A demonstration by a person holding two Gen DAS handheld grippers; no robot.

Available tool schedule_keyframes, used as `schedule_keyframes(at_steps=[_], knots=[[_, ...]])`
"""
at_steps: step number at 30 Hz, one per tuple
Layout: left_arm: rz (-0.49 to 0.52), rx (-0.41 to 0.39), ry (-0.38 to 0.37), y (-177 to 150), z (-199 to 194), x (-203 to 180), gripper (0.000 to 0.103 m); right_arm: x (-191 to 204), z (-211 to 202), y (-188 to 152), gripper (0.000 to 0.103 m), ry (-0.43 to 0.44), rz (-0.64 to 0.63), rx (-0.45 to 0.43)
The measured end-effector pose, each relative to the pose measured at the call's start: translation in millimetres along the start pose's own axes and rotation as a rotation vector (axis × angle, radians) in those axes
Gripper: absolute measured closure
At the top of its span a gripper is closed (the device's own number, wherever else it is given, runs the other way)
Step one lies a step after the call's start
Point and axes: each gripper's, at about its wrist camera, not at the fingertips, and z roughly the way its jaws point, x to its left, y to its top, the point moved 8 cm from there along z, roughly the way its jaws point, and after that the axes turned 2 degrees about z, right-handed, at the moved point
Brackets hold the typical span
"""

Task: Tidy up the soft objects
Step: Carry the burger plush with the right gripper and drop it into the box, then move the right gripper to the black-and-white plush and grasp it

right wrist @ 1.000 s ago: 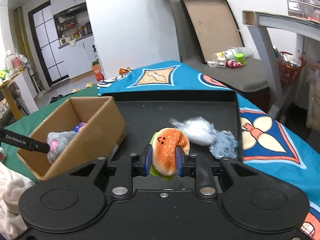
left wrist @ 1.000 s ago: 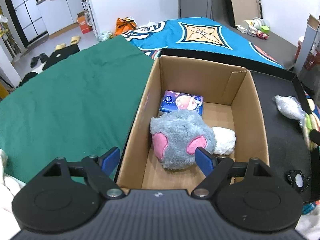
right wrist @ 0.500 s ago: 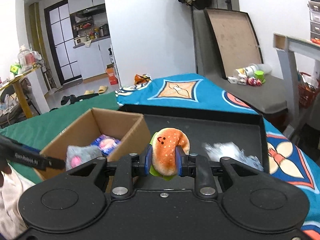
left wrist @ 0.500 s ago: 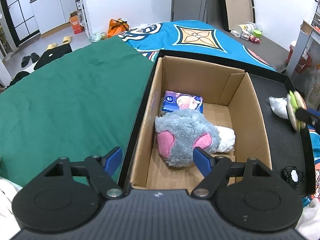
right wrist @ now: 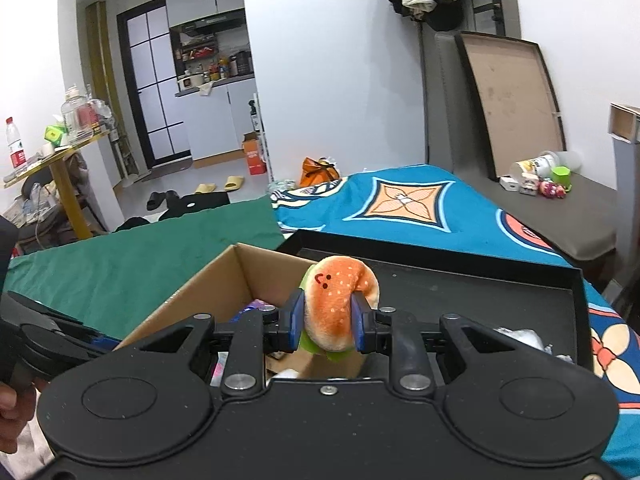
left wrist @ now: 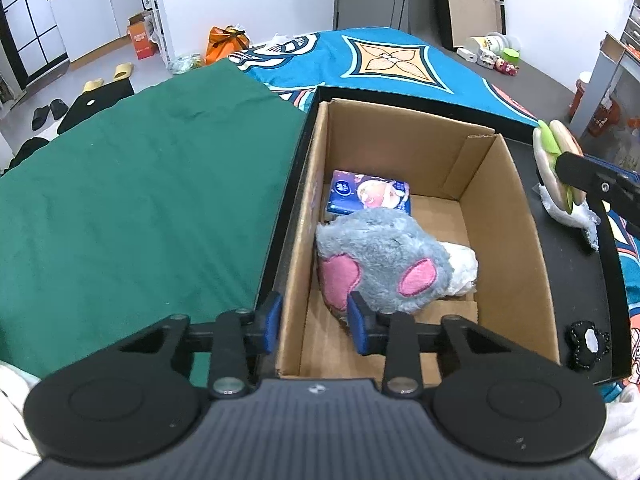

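My right gripper (right wrist: 327,322) is shut on a plush hamburger (right wrist: 340,304) and holds it over the near right edge of an open cardboard box (right wrist: 208,284). The burger also shows edge-on at the right of the left wrist view (left wrist: 554,164). The box (left wrist: 516,216) holds a grey plush with pink ears (left wrist: 380,260), a blue tissue pack (left wrist: 370,198) and a white crumpled soft item (left wrist: 460,268). My left gripper (left wrist: 314,322) is open and empty; its fingers straddle the box's near left wall.
The box stands in a black tray (left wrist: 576,288) with a clear plastic bag (left wrist: 572,216) and a small black item (left wrist: 588,344). A green cloth (left wrist: 140,200) lies to the left, a blue patterned cloth (right wrist: 400,200) behind.
My right gripper has carried the hamburger left, from over the tray to over the box's edge. My left gripper's fingers have drawn closer together and shifted left, astride the box's left wall.
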Motion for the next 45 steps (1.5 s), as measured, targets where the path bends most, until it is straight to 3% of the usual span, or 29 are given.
schedule_keyframes(at_steps=[10,12,14,29,36,45], knots=[[-0.010,0.019,0.025,3,8,7,0.088,23,11,14,0.078,0.044,-0.032,-0.030],[-0.016,0.015,0.032,3,7,8,0.092,26,15,13,0.068,0.052,-0.039,-0.018],[-0.026,0.016,0.027,2,7,10,0.093,28,18,8,0.049,0.060,-0.034,-0.001],[-0.037,0.012,0.043,2,3,6,0.093,2,2,-31,0.045,0.011,0.049,0.088],[-0.040,0.004,0.070,1,0,1,0.087,-17,-11,-50,0.045,-0.031,0.052,0.135],[-0.015,-0.026,0.067,-1,-8,-11,0.060,-43,-22,-78,0.047,-0.071,0.047,0.201]])
